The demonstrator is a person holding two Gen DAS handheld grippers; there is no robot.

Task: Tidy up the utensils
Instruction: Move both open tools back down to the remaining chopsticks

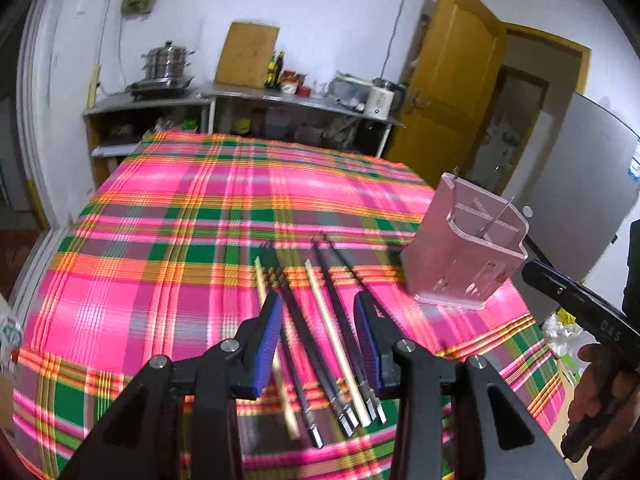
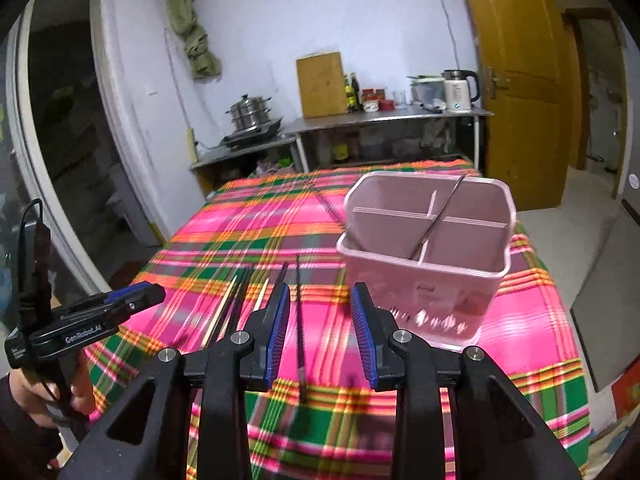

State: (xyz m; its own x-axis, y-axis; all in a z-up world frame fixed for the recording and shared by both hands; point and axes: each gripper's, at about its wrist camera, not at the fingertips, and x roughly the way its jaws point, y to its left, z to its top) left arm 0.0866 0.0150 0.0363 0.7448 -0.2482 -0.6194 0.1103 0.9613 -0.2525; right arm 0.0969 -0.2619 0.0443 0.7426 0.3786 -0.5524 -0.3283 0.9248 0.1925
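Note:
Several chopsticks (image 1: 332, 328), dark ones with metal ends and two pale wooden ones, lie side by side on the plaid tablecloth (image 1: 160, 240). My left gripper (image 1: 320, 340) is open just above them, its blue pads straddling the bundle. A pink divided utensil holder (image 2: 428, 248) stands to the right, with one dark chopstick leaning inside; it also shows in the left wrist view (image 1: 464, 252). My right gripper (image 2: 320, 320) is open and empty above the cloth, left of the holder, with one dark chopstick (image 2: 300, 328) on the cloth between its fingers.
The table's front edge is close below both grippers. Behind the table stand a steel counter (image 2: 384, 118) with pots, a cutting board and a kettle. A yellow door (image 2: 520, 80) is at the right. The left gripper shows in the right wrist view (image 2: 100, 320).

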